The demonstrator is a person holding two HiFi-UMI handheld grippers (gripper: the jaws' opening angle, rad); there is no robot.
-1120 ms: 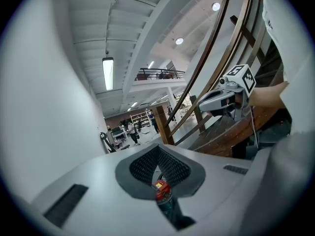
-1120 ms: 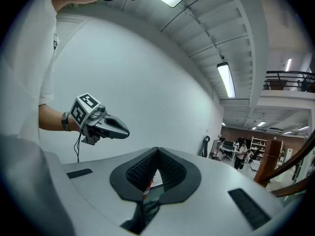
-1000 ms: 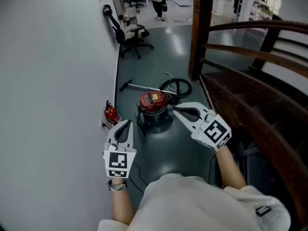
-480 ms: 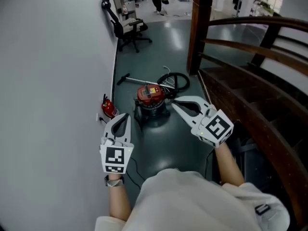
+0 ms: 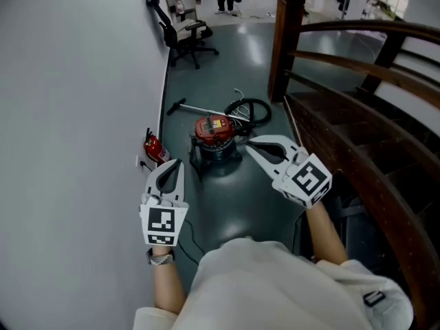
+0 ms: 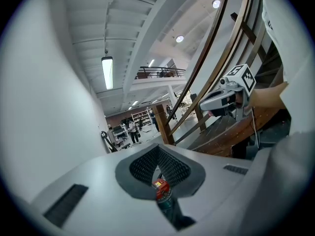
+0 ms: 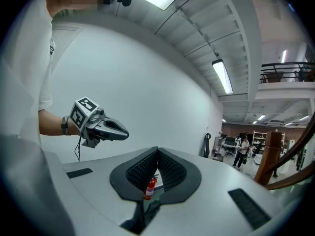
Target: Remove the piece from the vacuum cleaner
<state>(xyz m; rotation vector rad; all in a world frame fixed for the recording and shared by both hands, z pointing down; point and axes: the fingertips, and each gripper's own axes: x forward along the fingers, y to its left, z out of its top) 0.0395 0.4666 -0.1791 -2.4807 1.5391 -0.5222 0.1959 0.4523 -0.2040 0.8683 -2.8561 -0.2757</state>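
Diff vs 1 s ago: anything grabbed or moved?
Nothing grabbed or released. Only the head view shifted a little, so the vacuum cleaner sits slightly higher in frame. The left gripper and right gripper stay shut, empty, short of it.

Head view overlooks the vacuum cleaner [image 5: 214, 136]; left gripper view shares it.

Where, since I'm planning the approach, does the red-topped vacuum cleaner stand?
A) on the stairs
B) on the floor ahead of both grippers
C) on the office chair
B: the vacuum cleaner stands on the floor, beyond the left gripper and the right gripper, touching neither.
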